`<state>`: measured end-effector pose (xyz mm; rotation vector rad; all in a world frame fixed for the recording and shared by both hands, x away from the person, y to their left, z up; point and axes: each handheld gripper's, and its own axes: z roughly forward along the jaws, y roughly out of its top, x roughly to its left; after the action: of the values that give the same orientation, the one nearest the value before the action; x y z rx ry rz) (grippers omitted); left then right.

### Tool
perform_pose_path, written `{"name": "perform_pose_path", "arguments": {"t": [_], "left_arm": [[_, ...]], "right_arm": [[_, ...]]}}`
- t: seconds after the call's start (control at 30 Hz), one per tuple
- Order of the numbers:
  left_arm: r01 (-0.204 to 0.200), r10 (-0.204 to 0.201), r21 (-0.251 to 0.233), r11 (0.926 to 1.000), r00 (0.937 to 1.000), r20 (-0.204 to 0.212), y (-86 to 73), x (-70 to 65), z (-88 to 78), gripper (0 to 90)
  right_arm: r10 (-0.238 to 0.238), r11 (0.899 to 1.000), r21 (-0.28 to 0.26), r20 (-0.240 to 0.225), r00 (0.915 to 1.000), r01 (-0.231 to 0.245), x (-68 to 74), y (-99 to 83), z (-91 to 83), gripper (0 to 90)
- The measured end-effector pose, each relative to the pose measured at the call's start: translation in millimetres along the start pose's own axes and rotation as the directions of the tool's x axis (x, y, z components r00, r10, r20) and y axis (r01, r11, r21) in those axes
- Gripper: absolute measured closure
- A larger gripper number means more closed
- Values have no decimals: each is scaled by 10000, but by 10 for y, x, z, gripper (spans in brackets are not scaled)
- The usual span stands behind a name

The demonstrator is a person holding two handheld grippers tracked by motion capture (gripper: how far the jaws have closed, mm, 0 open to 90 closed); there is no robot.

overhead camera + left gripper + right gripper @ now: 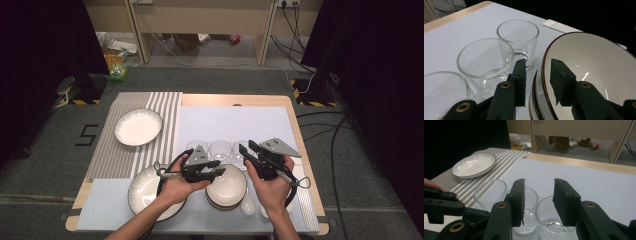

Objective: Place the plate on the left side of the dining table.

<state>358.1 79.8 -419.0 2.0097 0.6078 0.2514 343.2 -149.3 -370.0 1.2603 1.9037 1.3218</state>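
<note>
The left gripper (537, 75) straddles the near rim of the top bowl (596, 75), one jaw outside and one inside; the pads are apart and not yet pressing. The bowl sits on a stack of bowls (226, 189) at the near centre of the table (235, 100), just beside three glasses (220, 149). The right gripper (539, 195) hovers, jaws apart, above the glasses and holds nothing. The bowl is likely glazed ceramic: stiff, fairly heavy, slippery, and liable to chip. The rim is the best grip point; it should be seated deep between the pads and lifted straight up, clear of the glasses.
</note>
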Motion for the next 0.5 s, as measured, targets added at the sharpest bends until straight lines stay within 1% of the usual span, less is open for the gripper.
{"name": "perform_pose_path", "arguments": {"t": [0.07,0.1,0.13,0.23,0.37,0.5], "left_arm": [[-79,78,117,9999,10000,20,4,4,8,677],[-105,105,106,9999,9999,-35,1,3,21,683],[-124,123,278,9995,9999,40,6,7,19,689],[-222,220,250,9994,9997,82,6,0,39,714],[-384,380,331,9987,9992,115,18,1,43,763],[-480,475,392,9981,9988,128,27,4,43,771]], "right_arm": [[21,10000,13,-10,10000,-21,1,0,1,618],[22,10000,17,-21,10000,-22,2,-1,2,618],[9,10000,15,-25,10000,-9,2,-1,4,618],[-2,10000,40,-15,10000,3,1,-2,2,618],[-1,10000,6,-4,10000,1,-5,-1,5,618],[-24,10000,22,-9,10000,24,-6,-4,5,618]]}}
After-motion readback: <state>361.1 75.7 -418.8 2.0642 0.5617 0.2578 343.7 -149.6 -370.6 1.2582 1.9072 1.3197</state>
